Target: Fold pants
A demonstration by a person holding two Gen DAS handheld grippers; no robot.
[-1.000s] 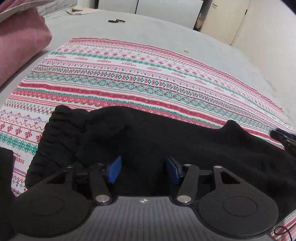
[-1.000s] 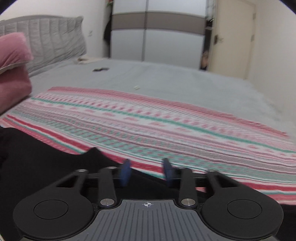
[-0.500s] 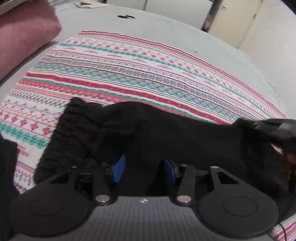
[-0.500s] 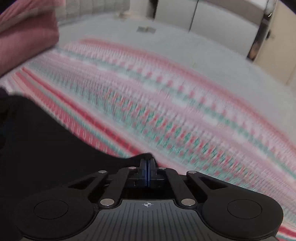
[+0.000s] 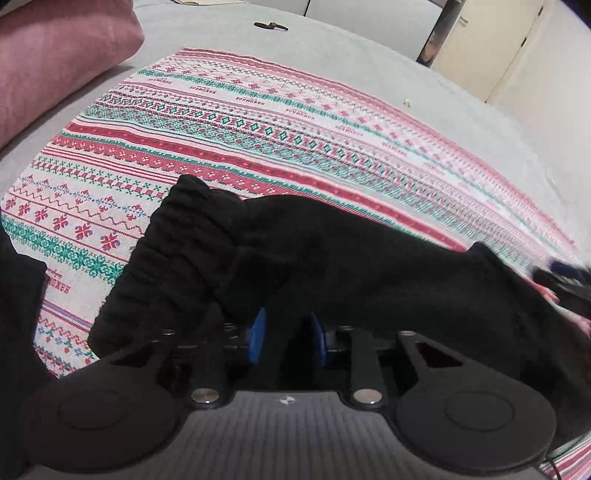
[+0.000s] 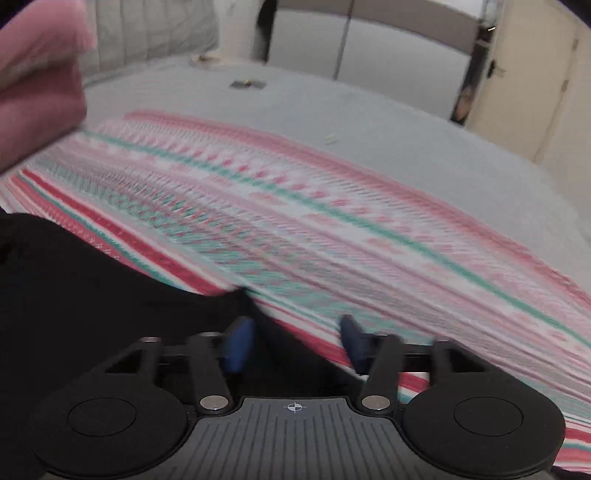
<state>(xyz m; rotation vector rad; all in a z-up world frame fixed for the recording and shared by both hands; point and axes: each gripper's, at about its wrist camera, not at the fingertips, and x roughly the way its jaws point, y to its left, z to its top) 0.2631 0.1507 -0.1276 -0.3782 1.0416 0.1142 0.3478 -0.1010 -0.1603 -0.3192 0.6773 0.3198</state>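
Observation:
Black pants (image 5: 332, 266) lie across a striped red, green and white blanket (image 5: 258, 122), their gathered waistband (image 5: 177, 258) at the left. My left gripper (image 5: 288, 338) points down into the cloth just right of the waistband. Its jaws are closing, and black fabric bulges between the blue pads (image 5: 258, 336) without being clamped. My right gripper (image 6: 297, 345) is over the far edge of the pants (image 6: 92, 295). Its jaws are opening, and a corner of cloth lies loose by the left pad (image 6: 240, 347). It also shows as a blur at the right edge of the left wrist view, right gripper (image 5: 557, 275).
A pink pillow (image 5: 55, 55) sits at the far left on the grey bed sheet (image 5: 332, 48). A small dark object (image 5: 269, 25) lies on the sheet beyond the blanket. White wardrobe doors (image 6: 399, 55) and a cream door (image 6: 524, 74) stand behind the bed.
My left jaws have narrowed and pants fabric has come up between them. My right gripper shut tight at the pants' corner half a second ago, then opened again and shifted sideways.

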